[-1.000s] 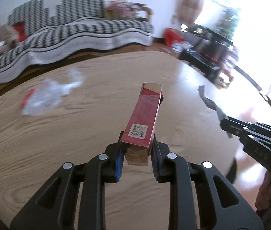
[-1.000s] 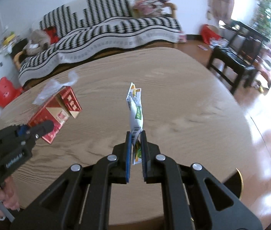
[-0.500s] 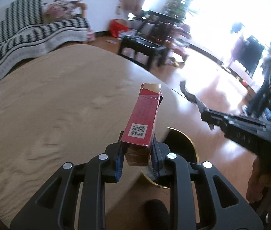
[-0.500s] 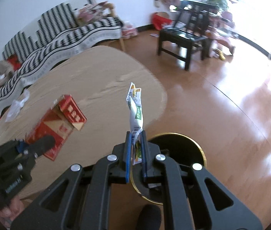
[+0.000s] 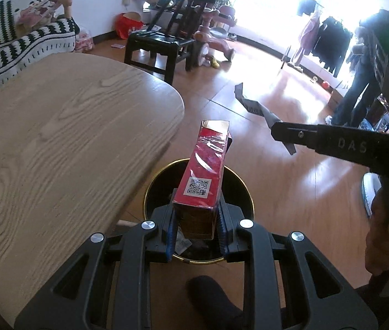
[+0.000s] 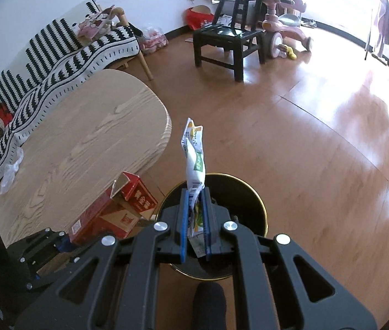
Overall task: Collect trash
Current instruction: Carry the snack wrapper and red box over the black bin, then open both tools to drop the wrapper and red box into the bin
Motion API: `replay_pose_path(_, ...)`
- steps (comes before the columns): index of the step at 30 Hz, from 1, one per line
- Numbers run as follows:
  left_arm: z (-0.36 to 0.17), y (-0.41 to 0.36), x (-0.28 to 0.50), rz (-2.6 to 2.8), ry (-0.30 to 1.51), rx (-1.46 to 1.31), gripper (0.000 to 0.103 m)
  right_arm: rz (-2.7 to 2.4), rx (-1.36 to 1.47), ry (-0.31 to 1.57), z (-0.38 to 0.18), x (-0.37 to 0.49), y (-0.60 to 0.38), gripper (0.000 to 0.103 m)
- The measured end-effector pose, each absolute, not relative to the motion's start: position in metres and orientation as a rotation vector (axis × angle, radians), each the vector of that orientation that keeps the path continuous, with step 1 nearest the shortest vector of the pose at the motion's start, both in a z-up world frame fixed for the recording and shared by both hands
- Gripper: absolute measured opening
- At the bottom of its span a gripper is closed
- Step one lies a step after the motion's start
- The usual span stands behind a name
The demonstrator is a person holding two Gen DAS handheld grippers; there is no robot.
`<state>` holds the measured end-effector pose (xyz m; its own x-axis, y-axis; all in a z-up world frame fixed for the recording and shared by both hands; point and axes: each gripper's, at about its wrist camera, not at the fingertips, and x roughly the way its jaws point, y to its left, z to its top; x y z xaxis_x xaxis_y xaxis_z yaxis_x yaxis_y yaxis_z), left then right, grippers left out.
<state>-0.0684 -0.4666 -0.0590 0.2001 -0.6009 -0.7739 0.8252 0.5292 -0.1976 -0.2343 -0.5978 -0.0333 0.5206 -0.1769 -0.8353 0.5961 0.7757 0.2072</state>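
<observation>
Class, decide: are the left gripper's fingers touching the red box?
Touching. The left wrist view shows both fingers pressed against the red box sides.

The bin mouth lies open below; the table edge crowds its left; bare floor lies right.

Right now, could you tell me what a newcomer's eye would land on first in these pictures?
Probably the red carton clamped in the left tool, poised above the gold-rimmed black bin on the floor beside the wooden table. Next, the crumpled snack wrapper pinched in the right tool over the same bin.
</observation>
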Motion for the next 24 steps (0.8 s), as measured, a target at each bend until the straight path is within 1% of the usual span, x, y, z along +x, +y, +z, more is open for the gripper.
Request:
replay_pose_path(12, -0.072, -0.476, -0.063, -1.002, 0.952, 0.306, 0.023, -0.483, 0.516, 0.952, -0.037, -0.219, -0.596, 0.01)
replay_pose_path(24, -0.083, -0.489, -0.065, -1.008, 0.969, 0.345, 0.023, -0.473, 0.55, 1.01, -0.055, -0.216, -0.597, 0.01)
